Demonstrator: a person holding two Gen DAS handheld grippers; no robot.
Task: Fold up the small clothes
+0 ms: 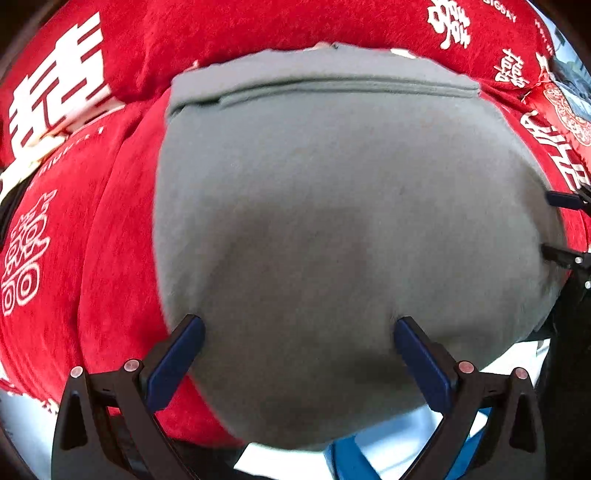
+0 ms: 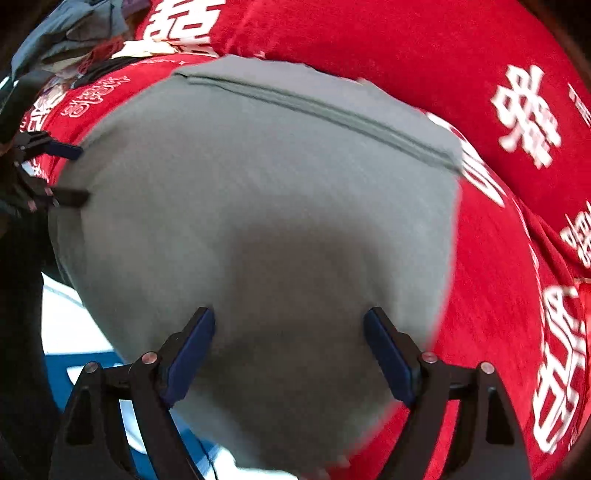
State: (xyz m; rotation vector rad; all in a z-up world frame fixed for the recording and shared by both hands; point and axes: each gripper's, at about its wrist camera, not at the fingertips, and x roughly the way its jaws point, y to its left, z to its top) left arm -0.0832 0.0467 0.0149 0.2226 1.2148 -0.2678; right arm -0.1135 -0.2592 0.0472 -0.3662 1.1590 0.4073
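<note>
A grey garment (image 1: 332, 206) lies folded flat on a red cloth with white characters (image 1: 66, 184); its seamed hem edge is at the far side. My left gripper (image 1: 299, 328) is open, its blue-padded fingers spread just above the garment's near part, holding nothing. The right gripper's fingertips (image 1: 561, 199) show at the right edge, over the garment's side. In the right wrist view the same grey garment (image 2: 258, 192) fills the middle. My right gripper (image 2: 288, 325) is open above it and empty. The left gripper's fingers (image 2: 66, 151) show at the left edge.
The red cloth (image 2: 498, 258) covers the surface on all sides of the garment. A heap of other clothes (image 2: 74, 33) lies at the far left in the right wrist view. White and blue material (image 1: 388, 446) shows below the near edge.
</note>
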